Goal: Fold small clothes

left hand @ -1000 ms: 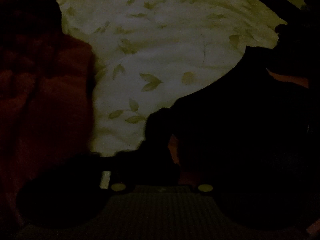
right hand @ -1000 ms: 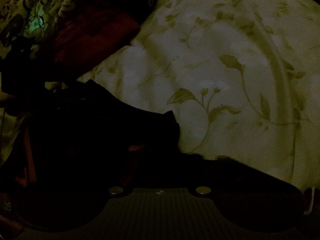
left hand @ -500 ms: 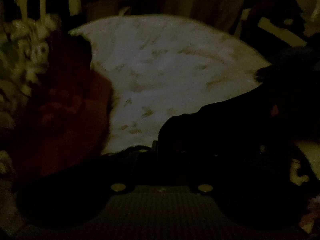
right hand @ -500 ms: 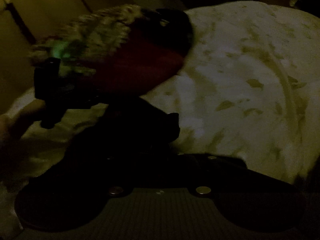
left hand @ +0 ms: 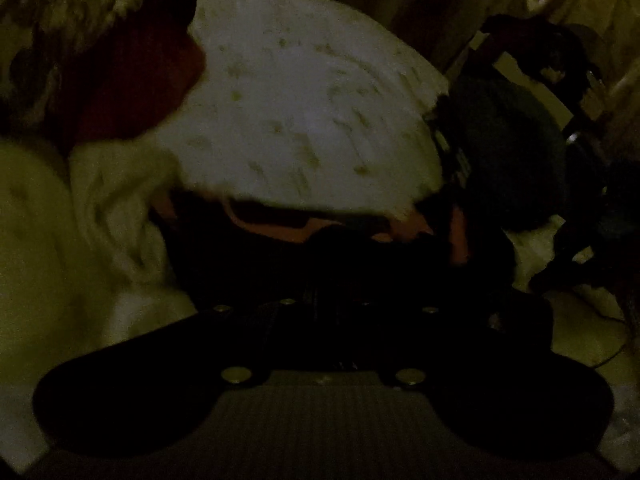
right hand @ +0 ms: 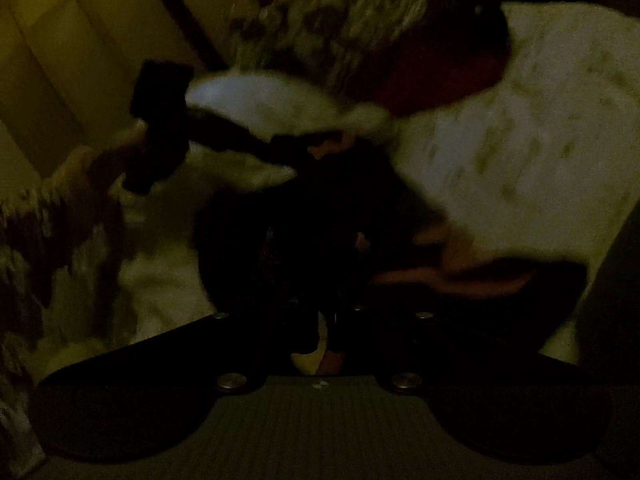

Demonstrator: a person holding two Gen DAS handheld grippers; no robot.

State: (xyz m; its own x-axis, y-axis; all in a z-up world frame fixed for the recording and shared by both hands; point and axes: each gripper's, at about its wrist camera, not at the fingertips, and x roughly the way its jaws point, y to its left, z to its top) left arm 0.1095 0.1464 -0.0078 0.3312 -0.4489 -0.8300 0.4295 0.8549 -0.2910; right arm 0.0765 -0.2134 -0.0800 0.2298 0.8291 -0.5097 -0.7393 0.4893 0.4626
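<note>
the scene is very dark and smeared by motion, so much has to be read with care. the left gripper (left hand: 320, 280) has its jaws closed down on a dark garment (left hand: 360, 256) with an orange trim, which hangs in front of it above the leaf-print bedsheet (left hand: 304, 120). the right gripper (right hand: 332, 304) is likewise pinched shut on the same dark garment (right hand: 304, 240), and from its view the other gripper shows as a black block off to the upper left, with the cloth stretched between the two.

the likely trouble from here: each grip seems to take only a thin edge of fabric, so a quick pull could slide the cloth out of one claw and let the piece drop in a heap. if the two holds are not on matching corners, the fold would probably come out skewed. the red cloth (left hand: 132, 80) and the patterned pile (right hand: 340, 20) lie near on the bed and could be dragged along.

the fingertips themselves are lost in black against the black garment. its shape, its kind and how much of it rests on the bed cannot be made out.
</note>
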